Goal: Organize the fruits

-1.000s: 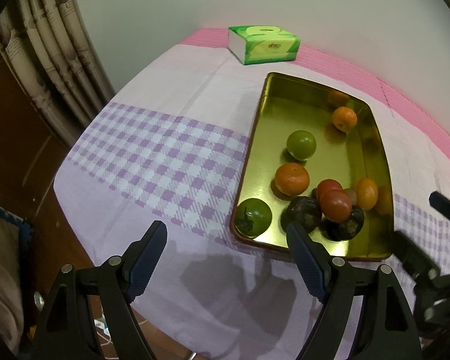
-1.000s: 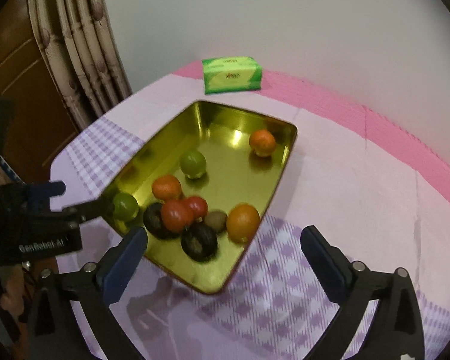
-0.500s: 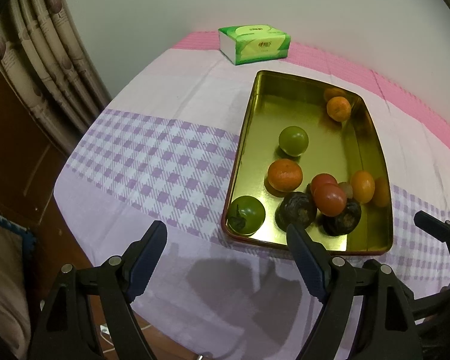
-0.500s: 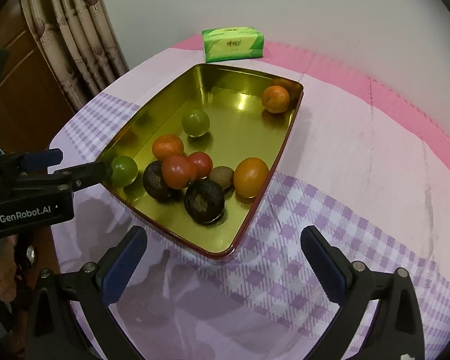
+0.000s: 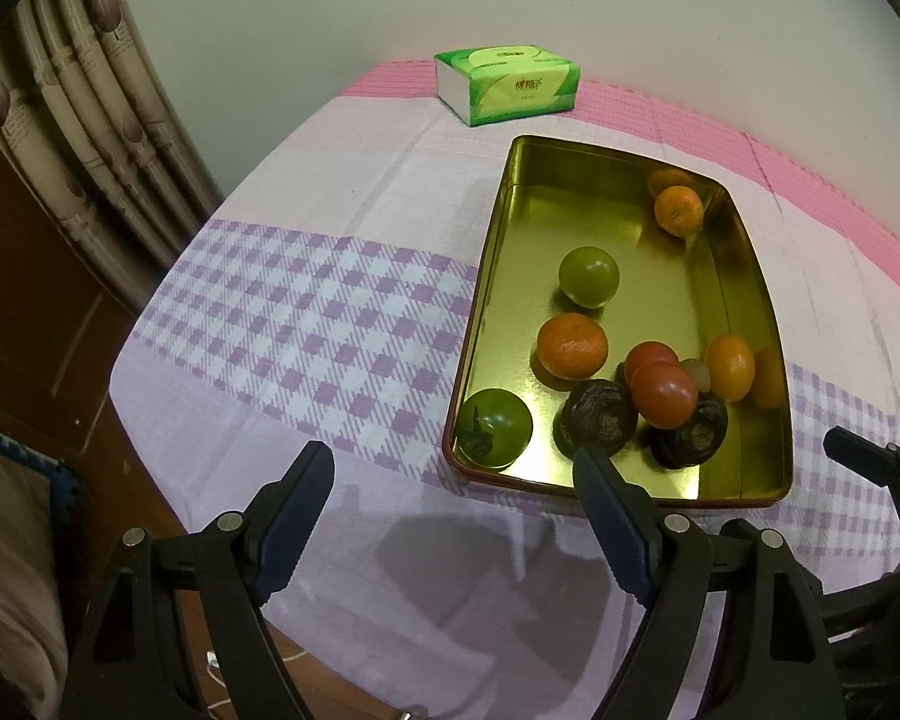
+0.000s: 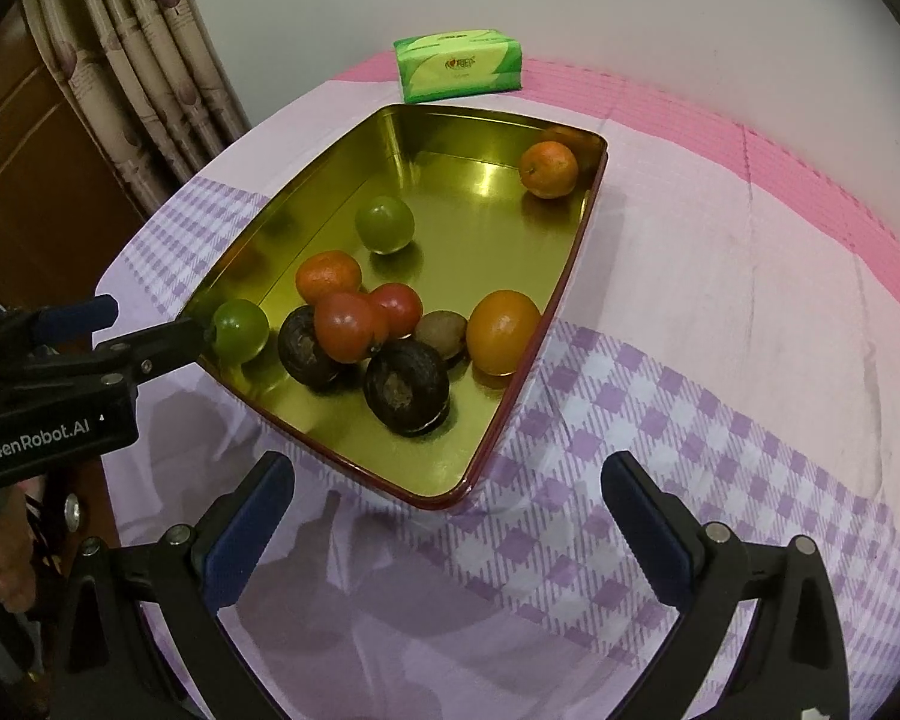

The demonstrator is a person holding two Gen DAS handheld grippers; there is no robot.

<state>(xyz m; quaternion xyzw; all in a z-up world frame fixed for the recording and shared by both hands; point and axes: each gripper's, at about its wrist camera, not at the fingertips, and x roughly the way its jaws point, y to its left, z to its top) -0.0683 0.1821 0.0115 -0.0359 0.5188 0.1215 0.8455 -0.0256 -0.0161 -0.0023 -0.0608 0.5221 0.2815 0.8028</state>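
A gold metal tray (image 5: 498, 252) (image 6: 330, 192) on the checked tablecloth holds several fruits: two green ones (image 5: 588, 275) (image 5: 495, 427), oranges (image 5: 572, 345) (image 5: 679, 211) (image 6: 503, 331), two red tomatoes (image 5: 663, 393) (image 6: 345, 327), two dark mangosteens (image 5: 597, 417) (image 6: 406, 385) and a brown kiwi (image 6: 444, 333). My left gripper (image 5: 453, 483) is open and empty, hovering before the tray's near edge. My right gripper (image 6: 447, 489) is open and empty near the tray's near corner. The left gripper also shows in the right wrist view (image 6: 144, 330).
A green tissue pack (image 5: 507, 84) (image 6: 457, 64) lies at the table's far edge by the wall. Curtains (image 5: 96, 120) and a wooden door stand to the left. The table edge drops off just below both grippers.
Both grippers have drawn closer to the table and tray; the tray appears larger and lower in view. Both stay open and empty. The fruits have not moved.
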